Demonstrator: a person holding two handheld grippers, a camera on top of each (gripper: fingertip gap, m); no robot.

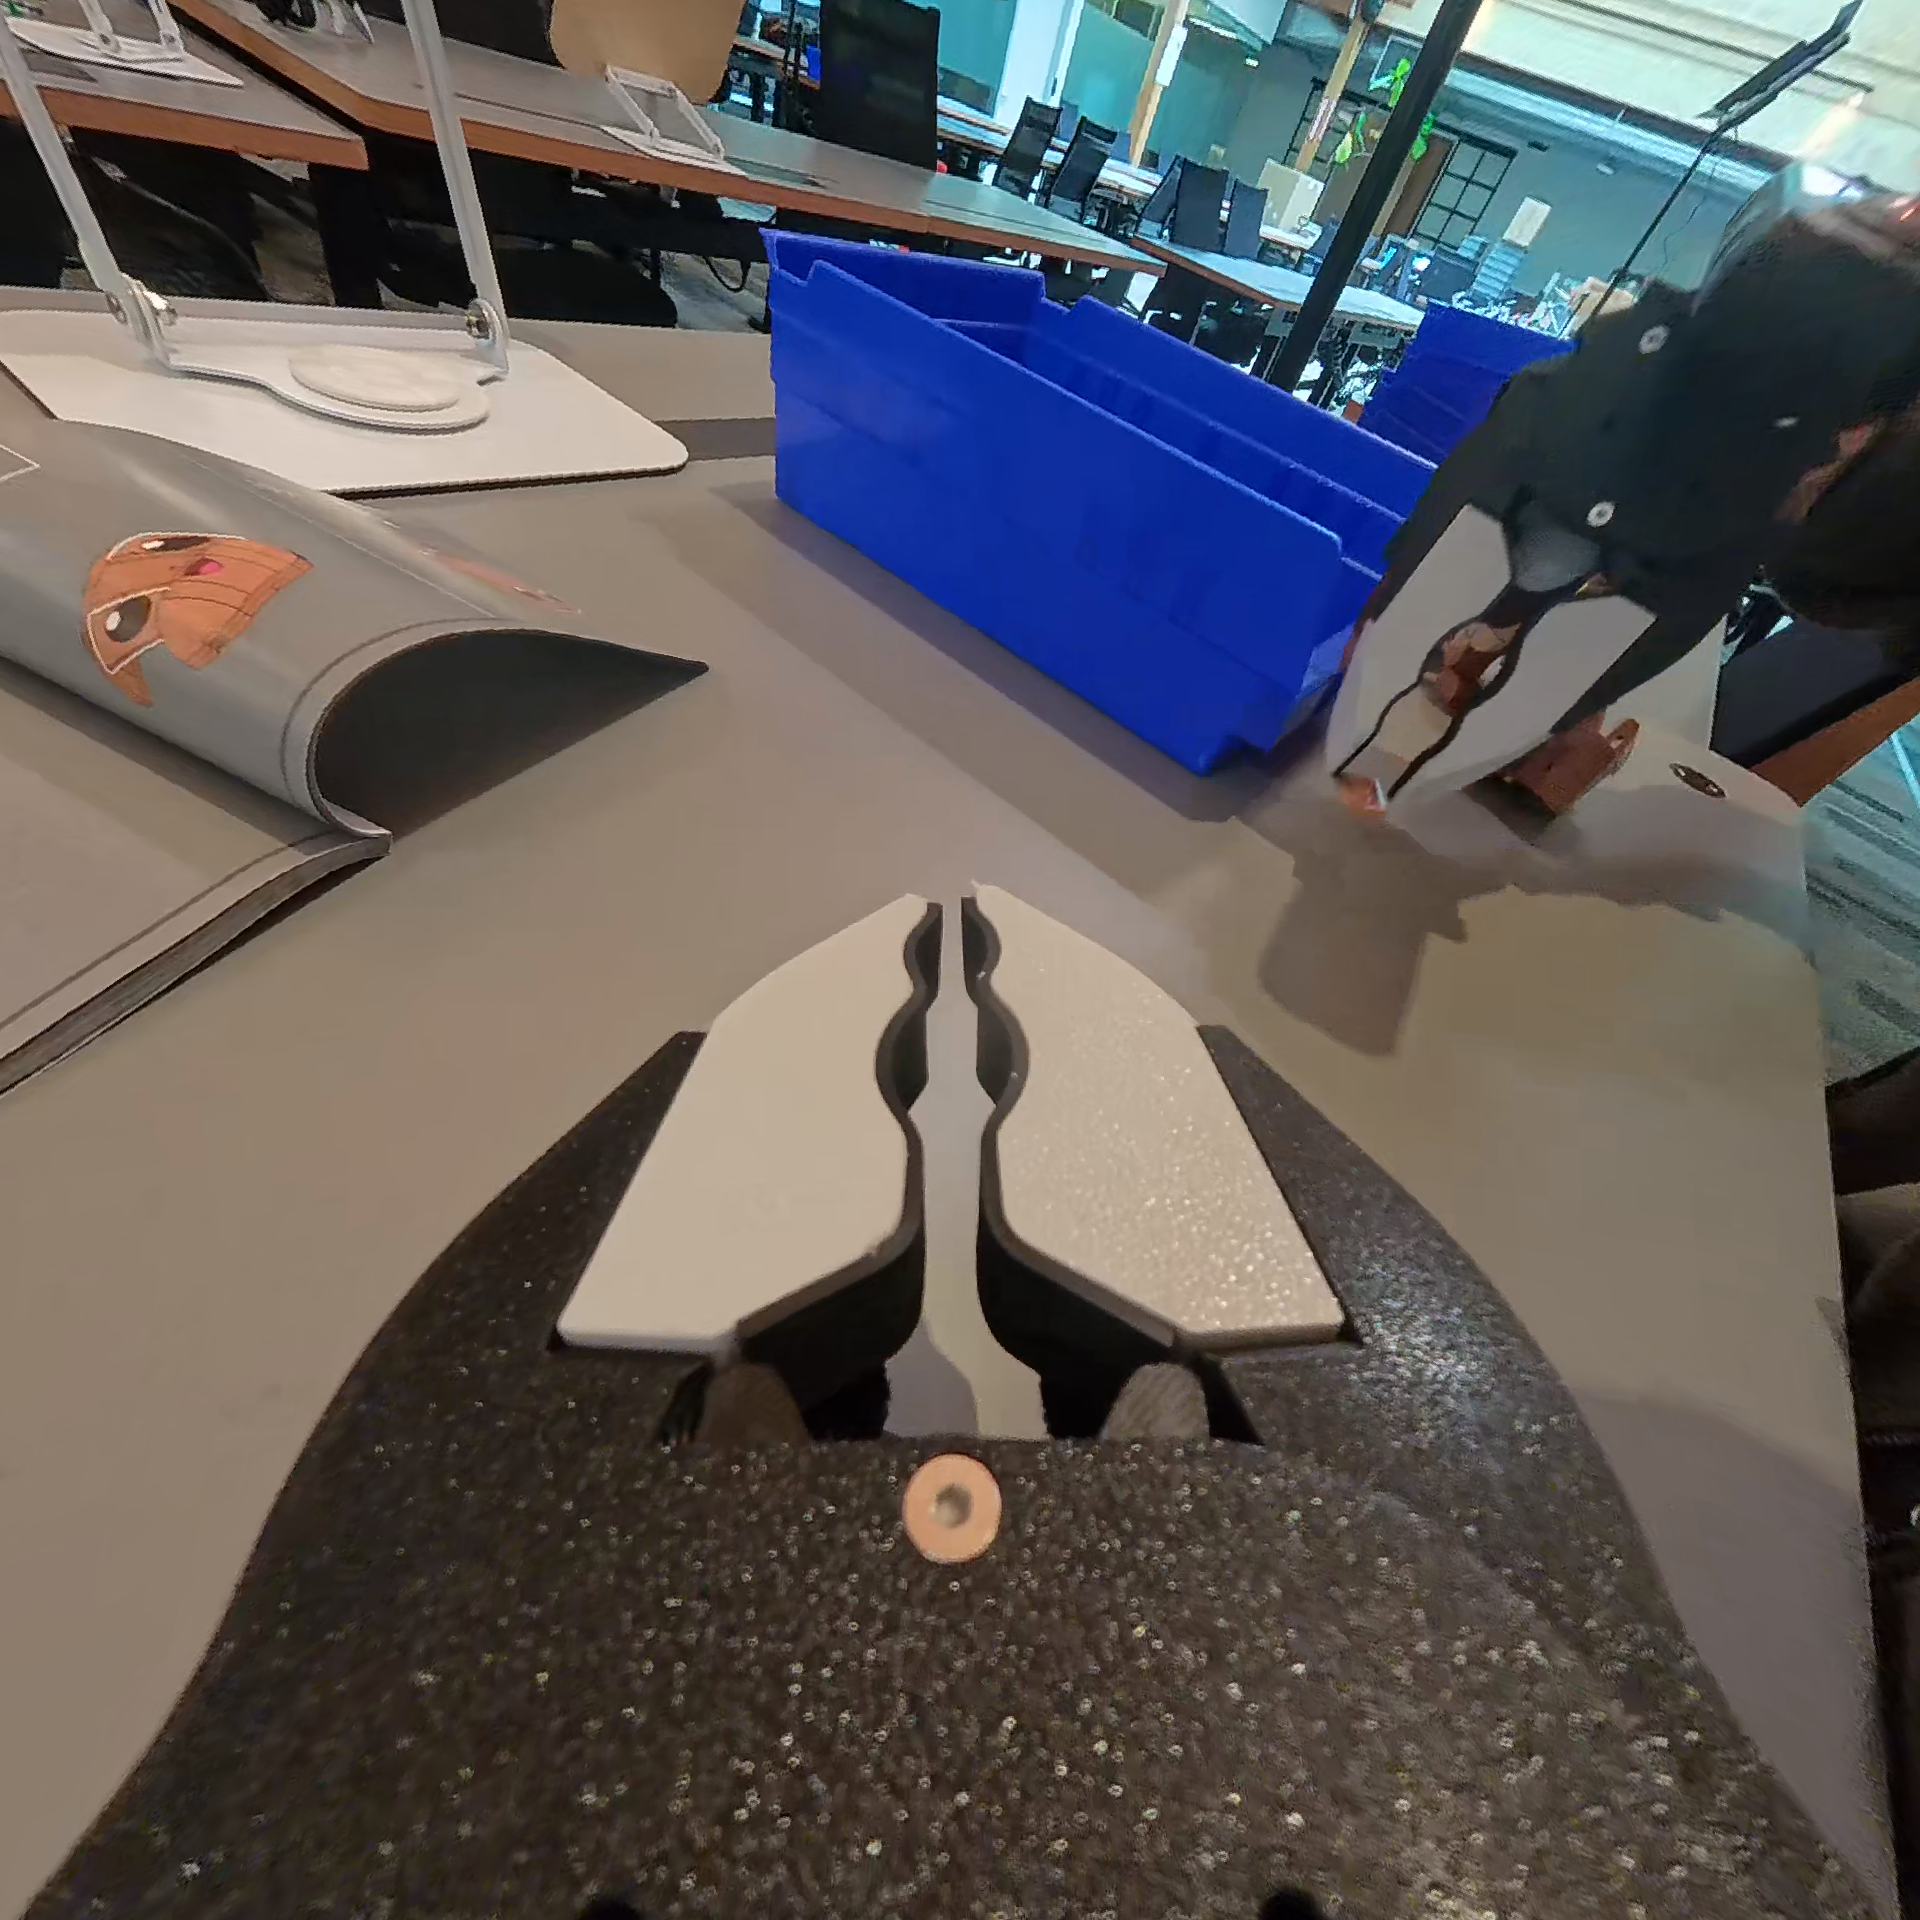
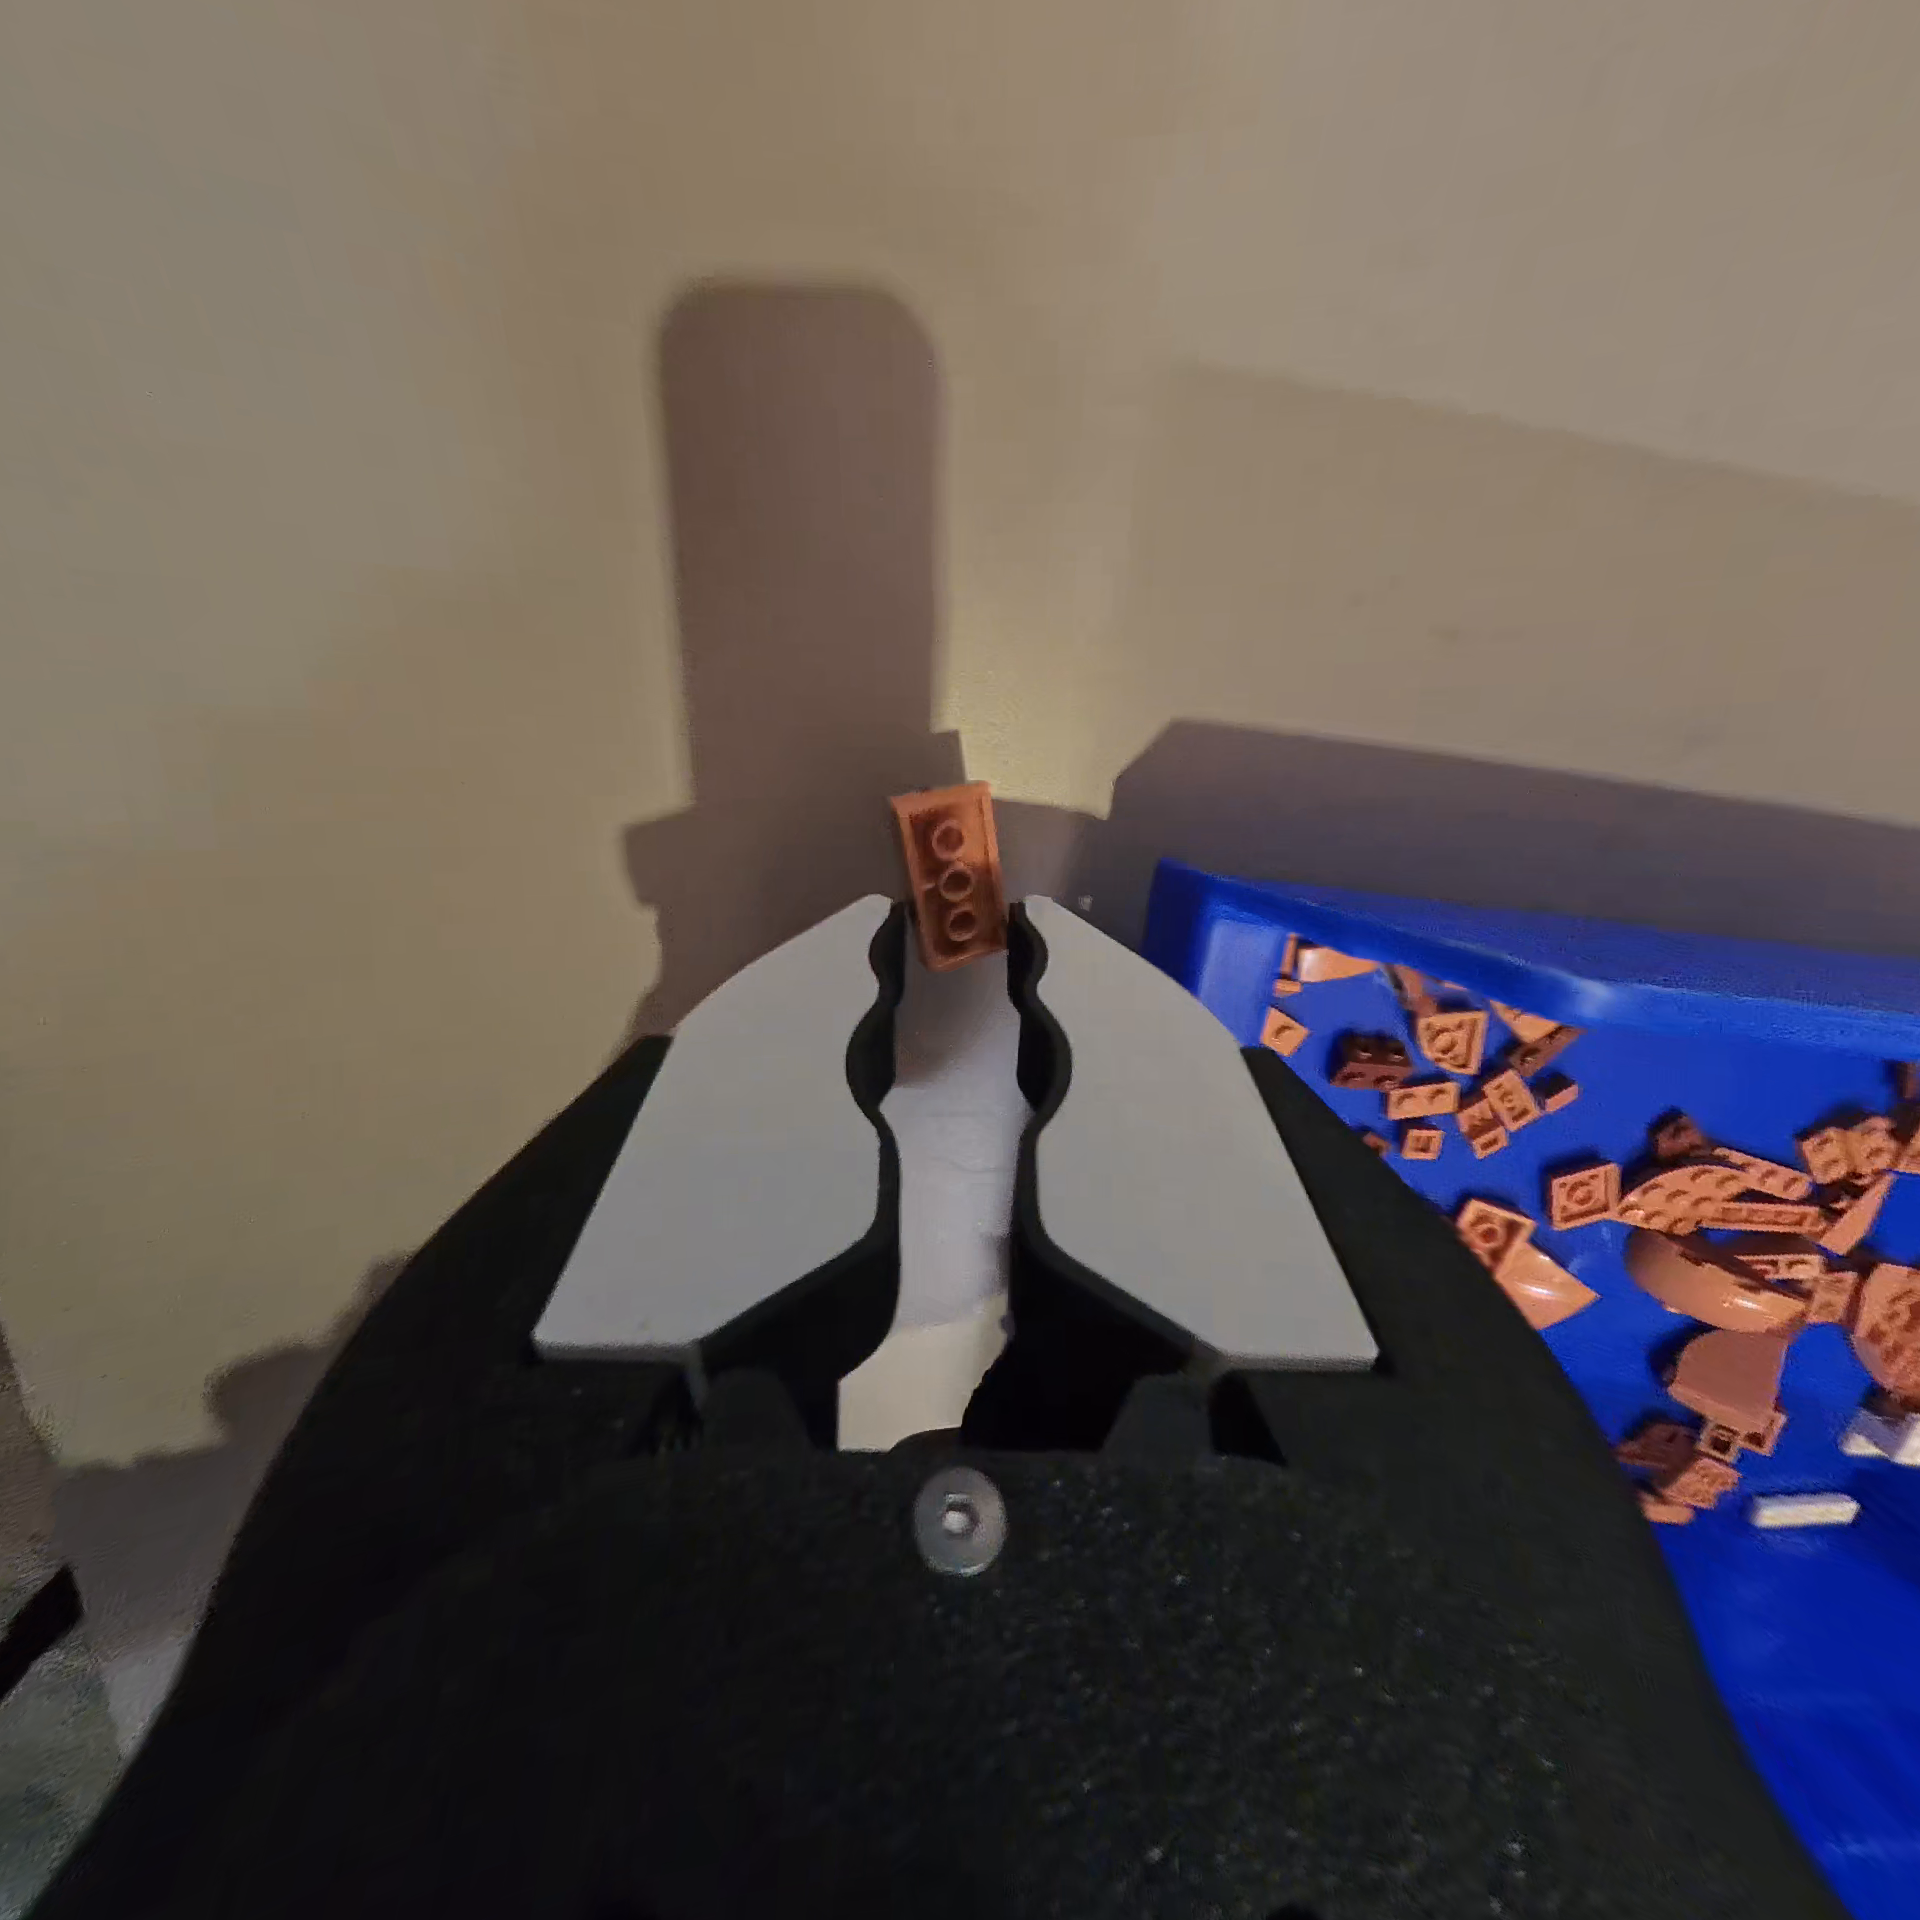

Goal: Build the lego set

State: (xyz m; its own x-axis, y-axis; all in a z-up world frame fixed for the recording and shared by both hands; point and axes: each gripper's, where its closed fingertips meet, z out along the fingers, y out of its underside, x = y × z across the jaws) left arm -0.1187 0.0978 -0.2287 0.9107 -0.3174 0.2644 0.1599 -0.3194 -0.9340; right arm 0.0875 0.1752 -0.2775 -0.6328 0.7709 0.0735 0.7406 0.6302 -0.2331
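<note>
Right gripper (image 2: 954,914) pinches near end of orange brick (image 2: 950,891) at fingertips; brick's long axis runs forward past tips, underside up, low over grey table (image 2: 416,520), beside blue bin (image 2: 1558,945). Left gripper (image 1: 954,902) nearly closed, empty, well apart. Right nearer.

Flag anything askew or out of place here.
The orange brick sits tilted between the right claw tips, underside toward the camera. The booklet page curls up. Nothing looks spilled outside the blue bin.
</note>
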